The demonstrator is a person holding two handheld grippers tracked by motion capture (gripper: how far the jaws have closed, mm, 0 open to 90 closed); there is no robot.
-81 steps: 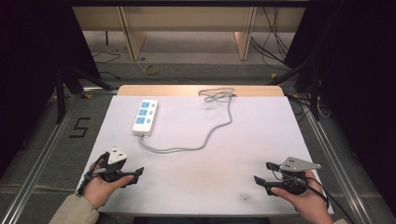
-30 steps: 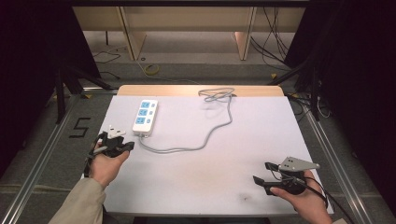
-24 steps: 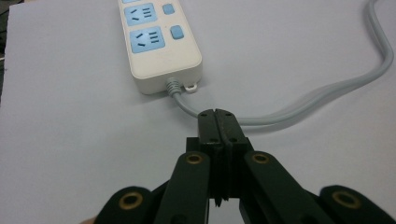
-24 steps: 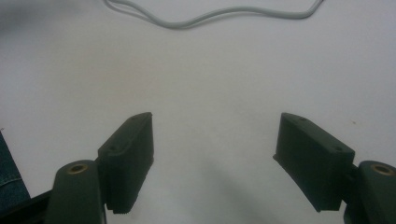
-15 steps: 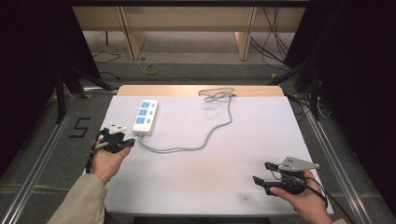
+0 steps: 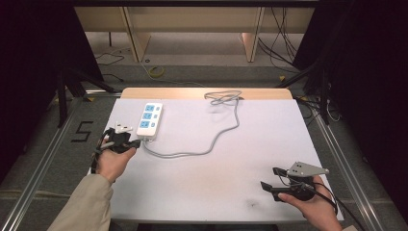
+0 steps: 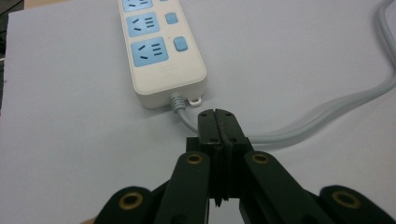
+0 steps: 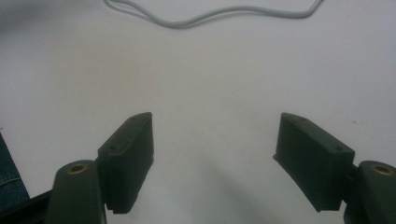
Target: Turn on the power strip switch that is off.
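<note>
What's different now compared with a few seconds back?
The left claw went up the table from the near edge to the cord end of the power strip, jaws shut, holding nothing. The right claw, jaws open, the strip and its cord stayed put.

The white table top (image 6: 202,187) lies bare across its near and middle parts, so a gripper could sweep freely there from left to right. Obstacles sit toward the far left: the power strip (image 6: 150,119) lies flat near the left edge, and its grey cable (image 6: 211,144) snakes from the strip's near end rightward, then to a coil (image 6: 223,97) at the far edge. Right of that cable the surface is open.
</note>
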